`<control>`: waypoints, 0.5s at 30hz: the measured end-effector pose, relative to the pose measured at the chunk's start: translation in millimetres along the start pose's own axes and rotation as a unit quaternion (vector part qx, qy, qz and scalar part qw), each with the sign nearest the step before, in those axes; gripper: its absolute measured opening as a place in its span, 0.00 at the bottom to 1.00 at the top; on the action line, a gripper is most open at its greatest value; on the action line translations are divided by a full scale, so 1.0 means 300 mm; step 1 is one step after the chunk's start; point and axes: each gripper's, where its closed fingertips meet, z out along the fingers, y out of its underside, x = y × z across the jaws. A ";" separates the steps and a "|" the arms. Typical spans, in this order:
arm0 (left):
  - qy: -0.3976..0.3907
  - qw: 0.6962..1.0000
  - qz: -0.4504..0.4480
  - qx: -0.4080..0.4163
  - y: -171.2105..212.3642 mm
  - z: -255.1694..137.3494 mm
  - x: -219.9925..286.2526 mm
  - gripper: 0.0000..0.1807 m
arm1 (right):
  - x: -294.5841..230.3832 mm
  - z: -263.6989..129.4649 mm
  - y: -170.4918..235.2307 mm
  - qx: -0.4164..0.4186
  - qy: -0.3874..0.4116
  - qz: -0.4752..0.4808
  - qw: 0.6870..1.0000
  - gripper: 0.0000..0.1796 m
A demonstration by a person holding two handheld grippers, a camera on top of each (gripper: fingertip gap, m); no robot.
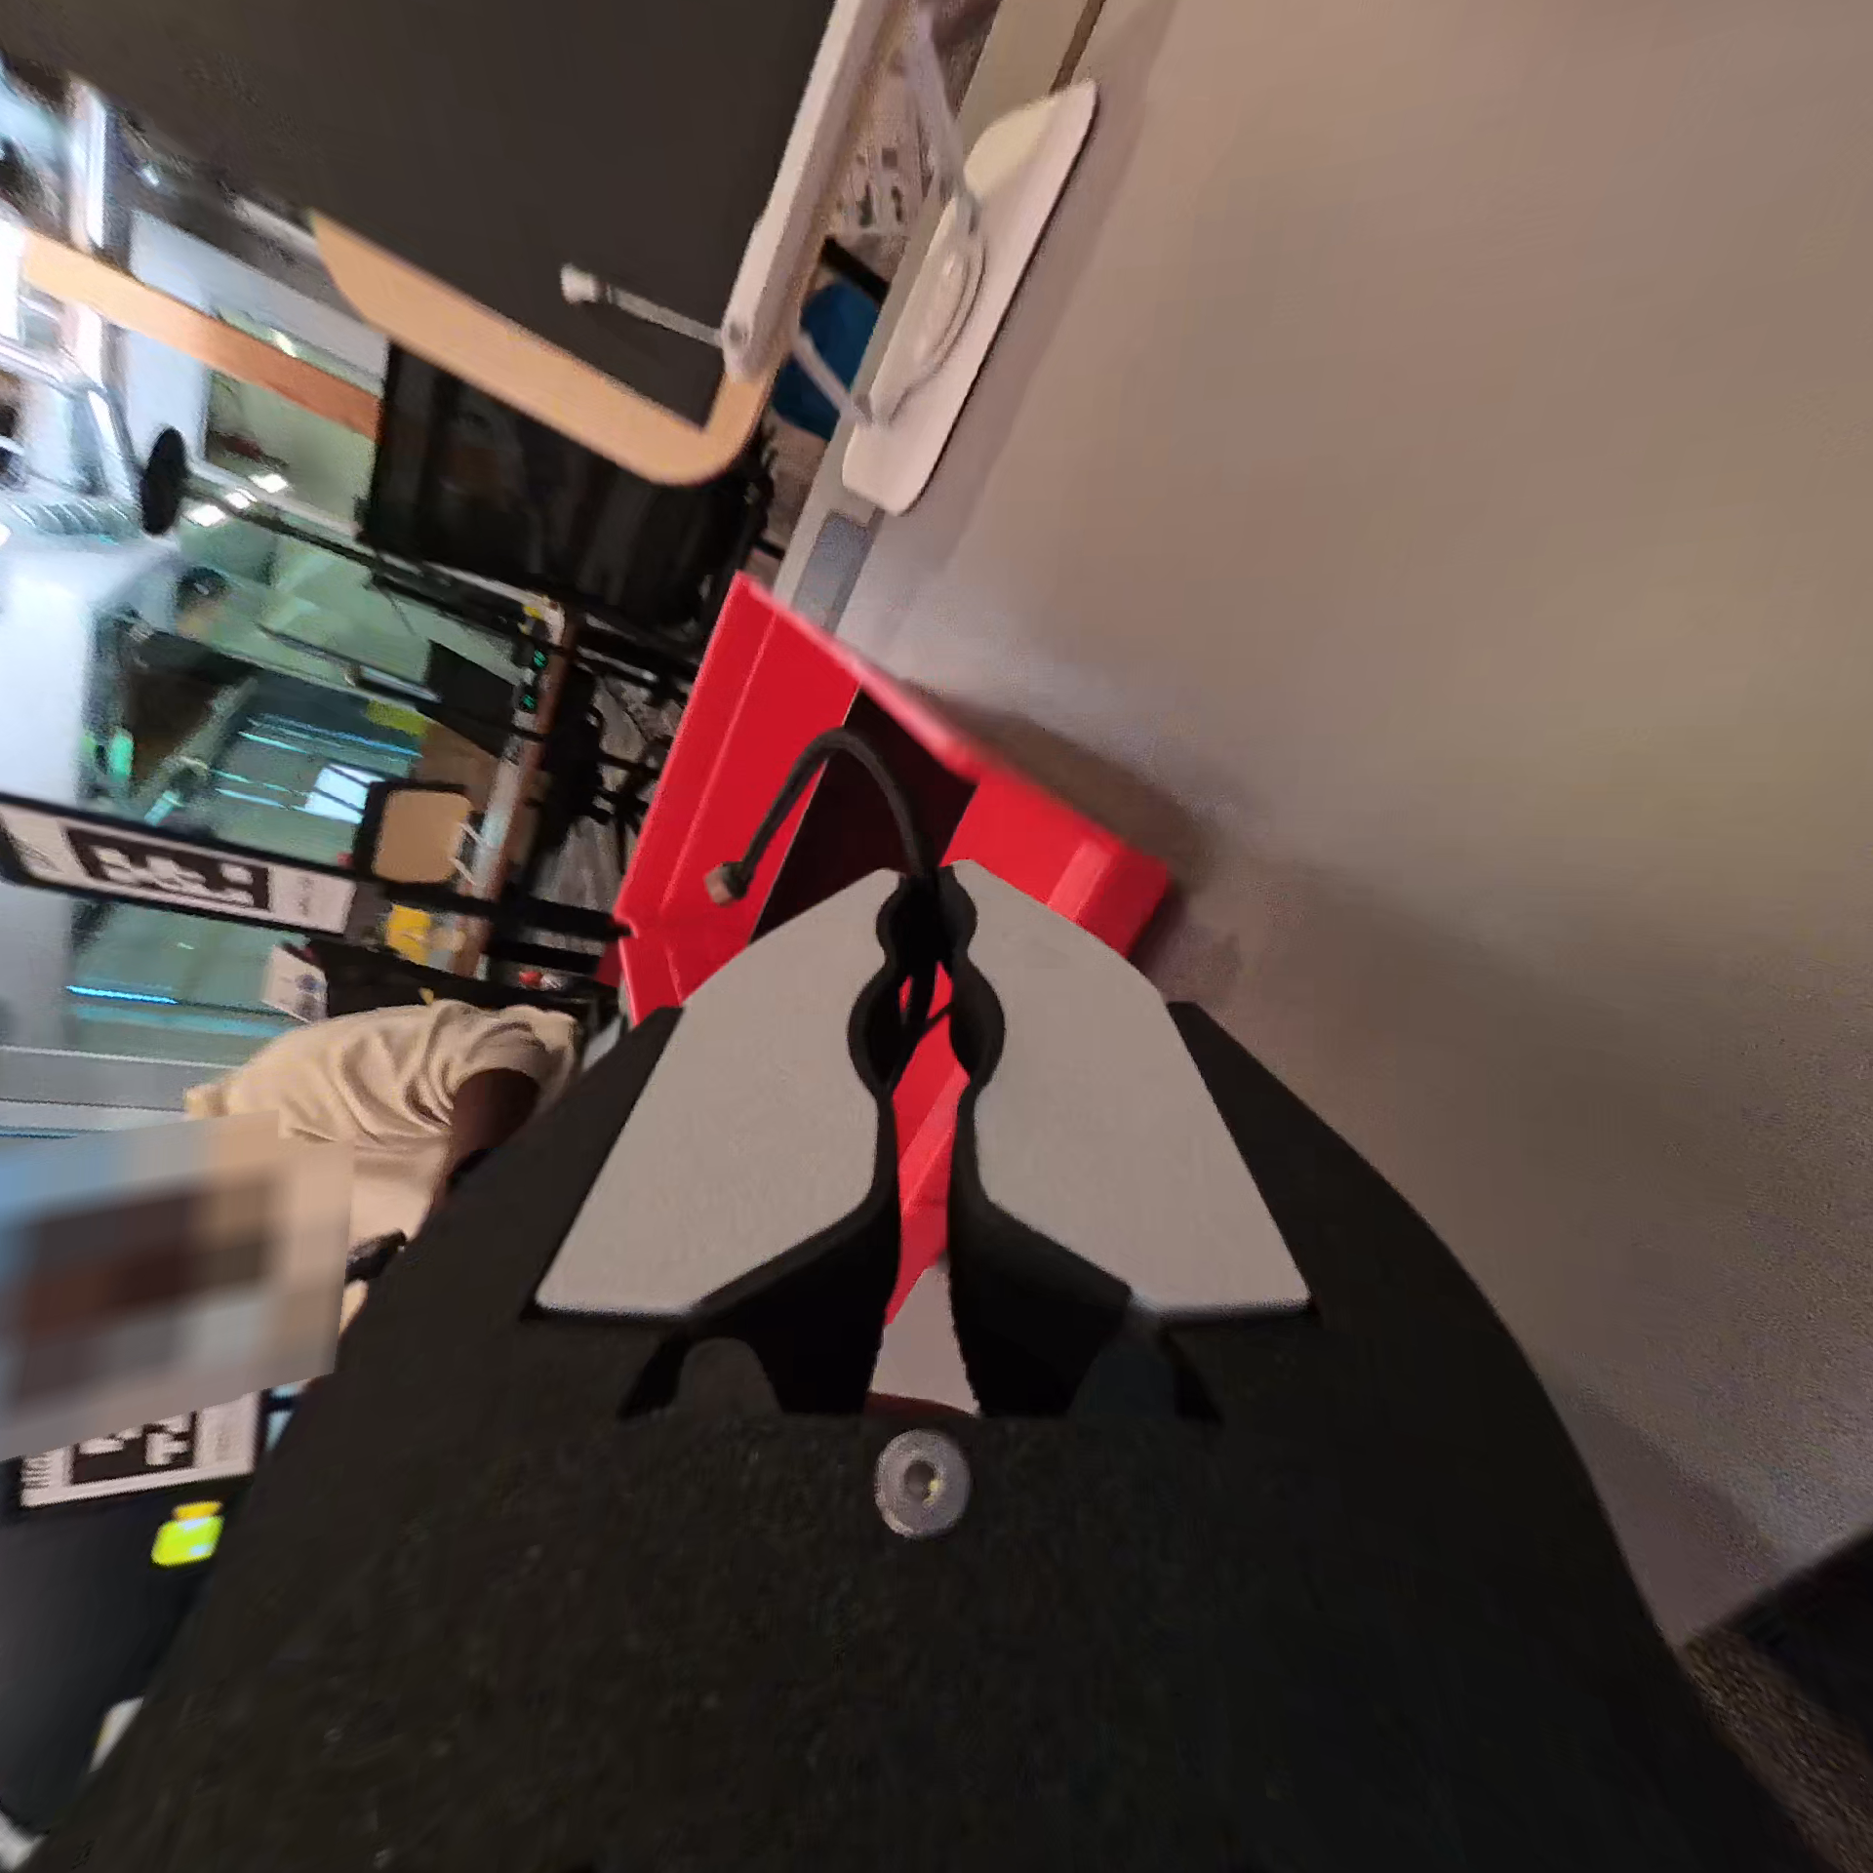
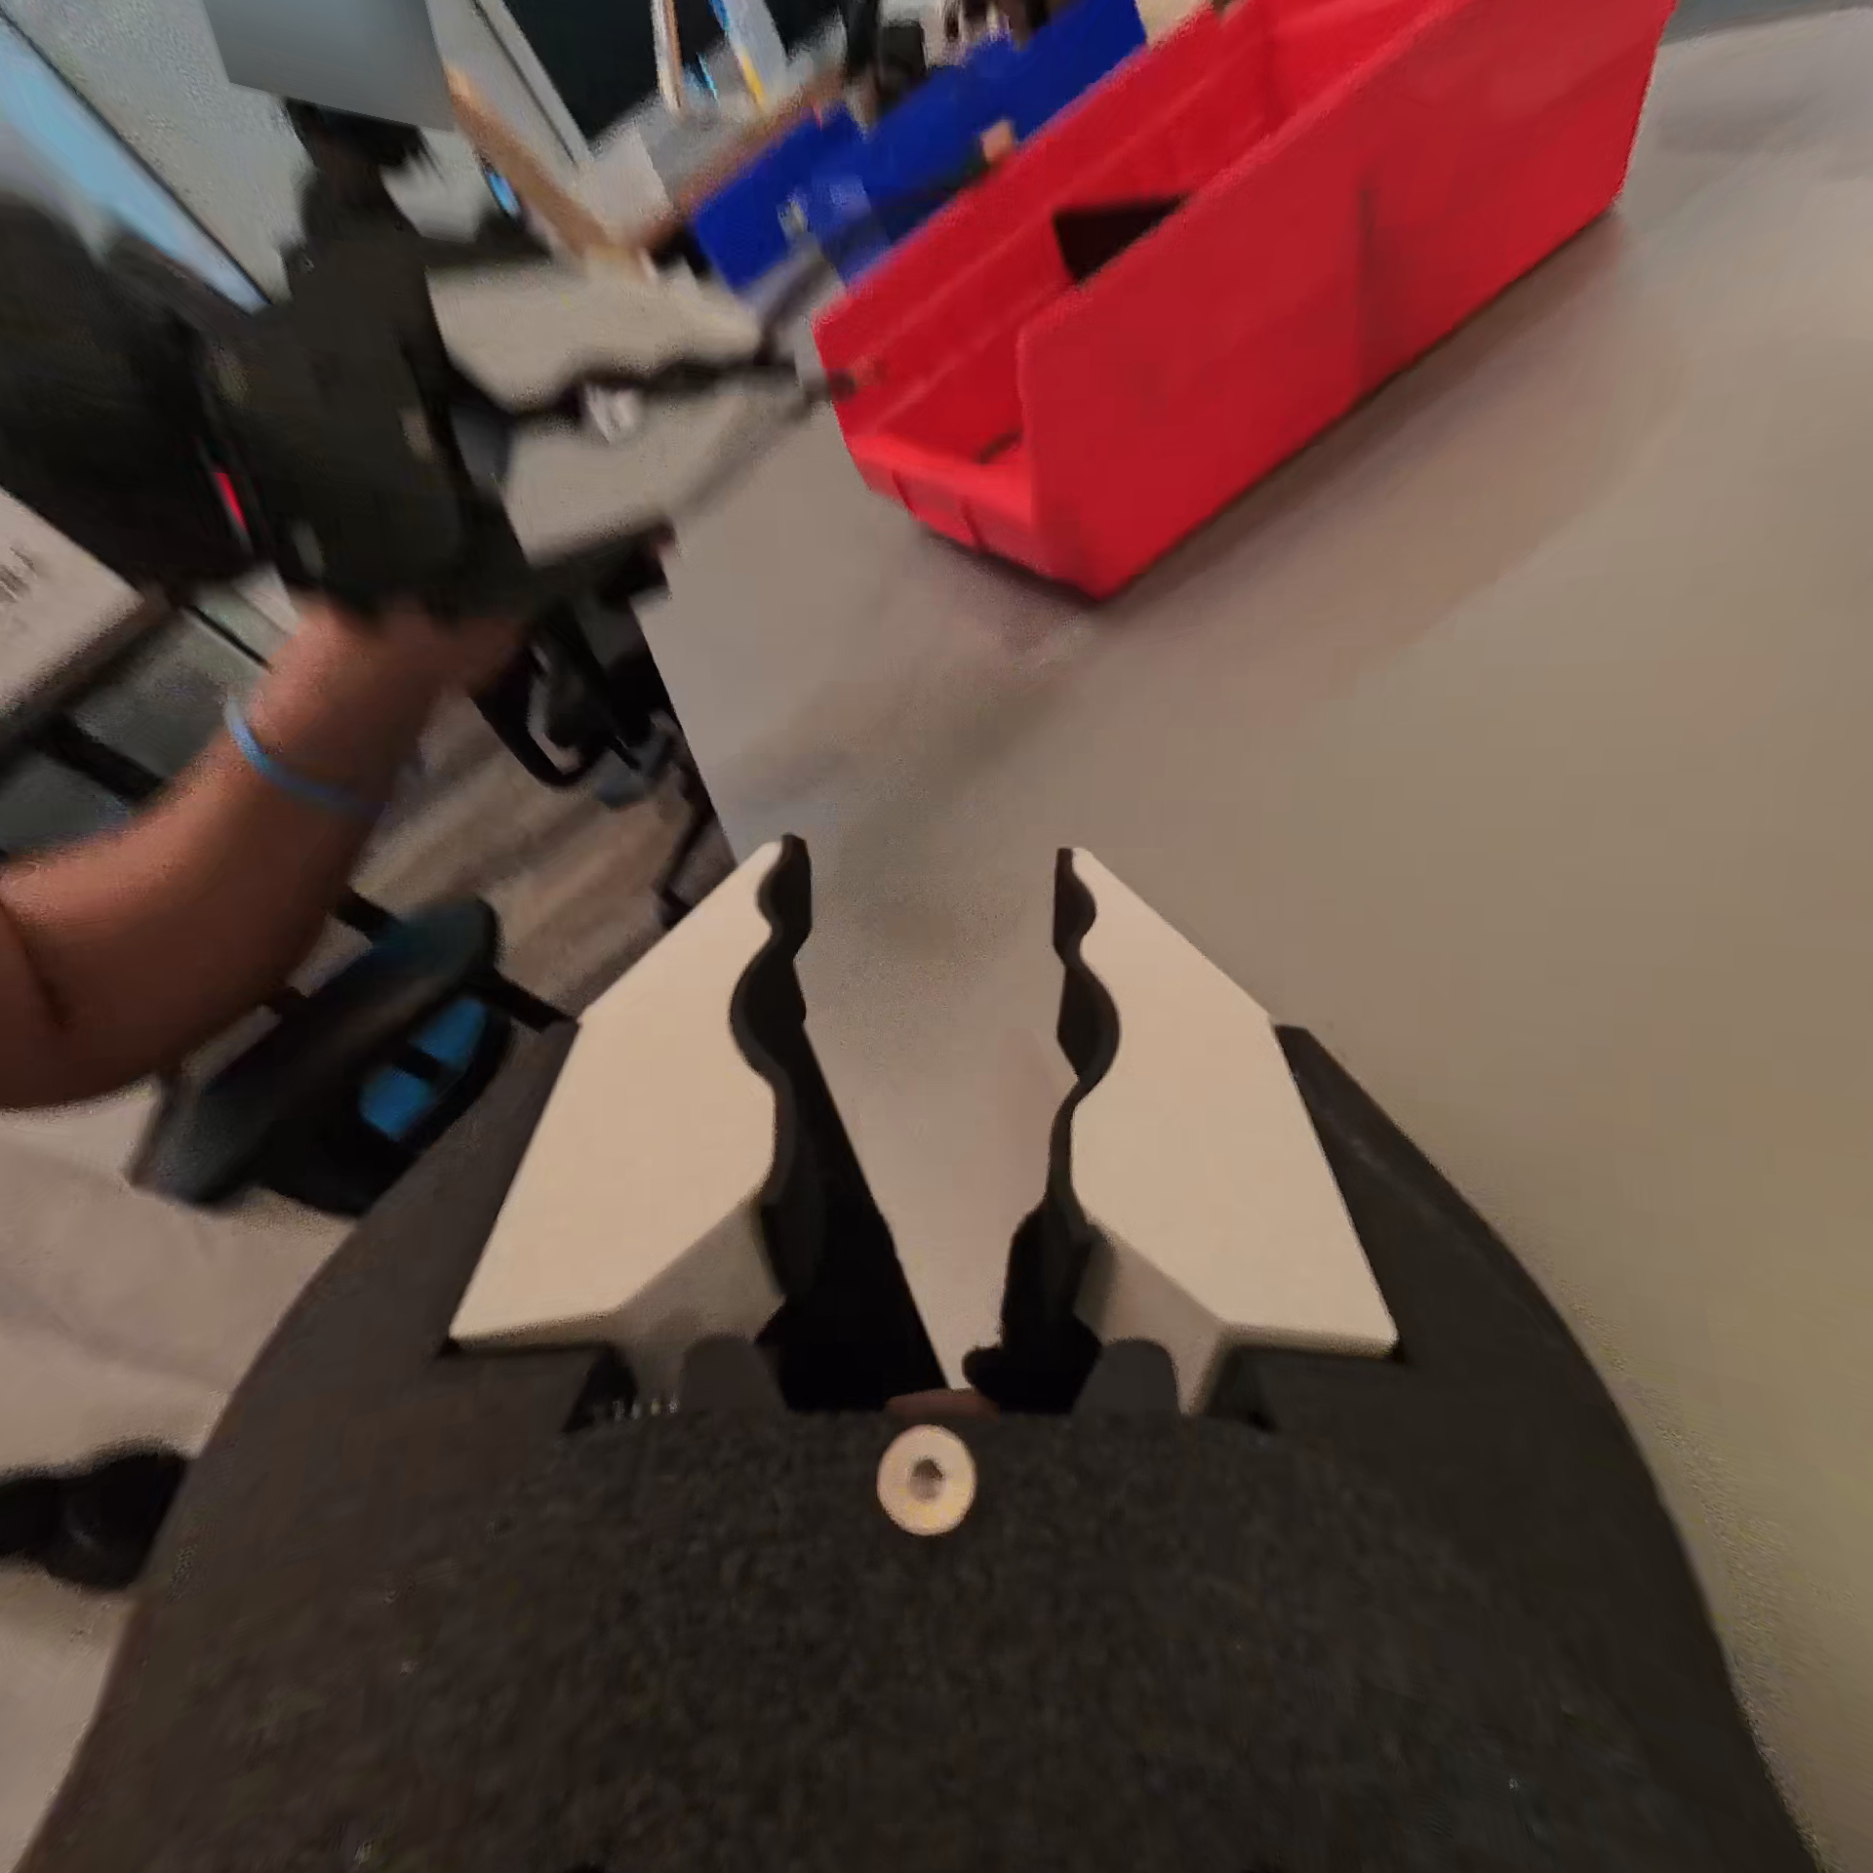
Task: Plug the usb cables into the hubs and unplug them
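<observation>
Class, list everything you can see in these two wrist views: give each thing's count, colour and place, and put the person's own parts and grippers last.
USB cable: one, black, clamped at the left gripper's tips, plug end free in the air.
Bin: one, red, on the grey table.
Bins: several, blue, behind the red one, blurred.
Flat white base: one, far end of the table, kind unclear.
Hubs: none discernible.
Forearm: one, blue wristband, left of the table.
Left gripper: grey fingers, closed on the cable.
Right gripper: pale fingers, open, empty, over the table.
</observation>
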 end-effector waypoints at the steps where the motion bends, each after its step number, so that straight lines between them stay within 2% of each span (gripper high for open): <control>1: -0.008 1.000 0.015 0.004 -0.042 -0.013 0.034 0.02 | -0.025 0.015 -0.045 0.023 -0.016 0.020 0.999 0.28; 4: -0.016 0.999 0.043 0.023 -0.153 -0.031 0.141 0.02 | -0.057 0.055 -0.159 0.074 -0.031 0.066 0.995 0.28; 8: -0.005 0.997 0.058 0.052 -0.261 -0.043 0.261 0.02 | -0.009 0.107 -0.173 0.063 -0.006 0.111 0.992 0.26; 10: 0.002 0.996 0.060 0.063 -0.298 -0.053 0.304 0.02 | -0.017 0.112 -0.171 0.066 -0.030 0.140 0.987 0.18; 12: 0.006 0.996 0.052 0.072 -0.328 -0.060 0.333 0.02 | 0.025 0.117 -0.114 0.032 -0.002 0.149 0.988 0.03; 15: 0.018 0.996 0.036 0.078 -0.360 -0.064 0.367 0.02 | 0.044 0.109 -0.067 0.017 -0.012 0.178 0.984 0.03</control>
